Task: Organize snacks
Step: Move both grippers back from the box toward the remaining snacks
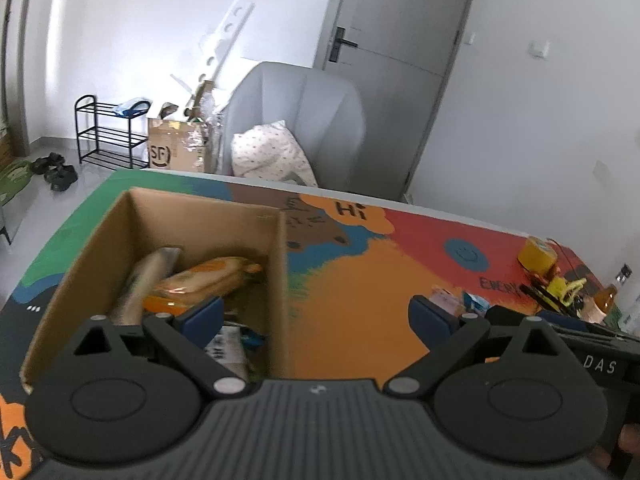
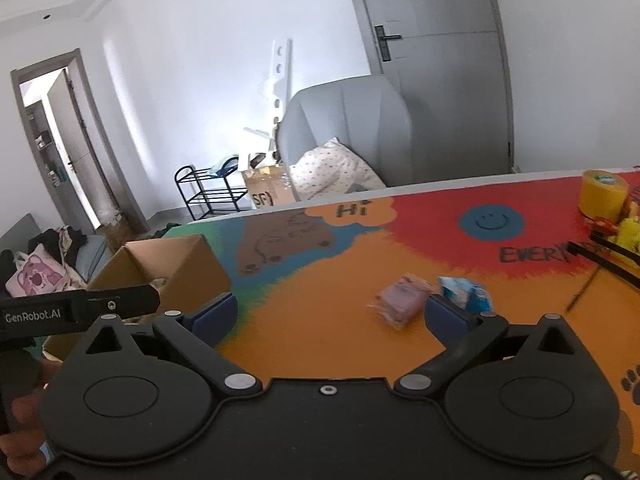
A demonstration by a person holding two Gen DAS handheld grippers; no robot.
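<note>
An open cardboard box (image 1: 104, 240) stands on the colourful table and holds several snack packets, among them an orange one (image 1: 208, 280). My left gripper (image 1: 316, 316) is open and empty, its left finger over the box's near right corner. The box also shows in the right wrist view (image 2: 176, 264) at the left. A pink snack packet (image 2: 402, 300) and a blue-white packet (image 2: 466, 292) lie on the orange part of the table. My right gripper (image 2: 330, 316) is open and empty above the table, its right finger just in front of the two packets.
A yellow tape roll (image 2: 602, 194) and a black rack with yellow items (image 2: 616, 244) stand at the table's right. A grey armchair (image 1: 304, 120) with a pillow stands beyond the far table edge. The left gripper's body (image 2: 80, 308) shows at the left.
</note>
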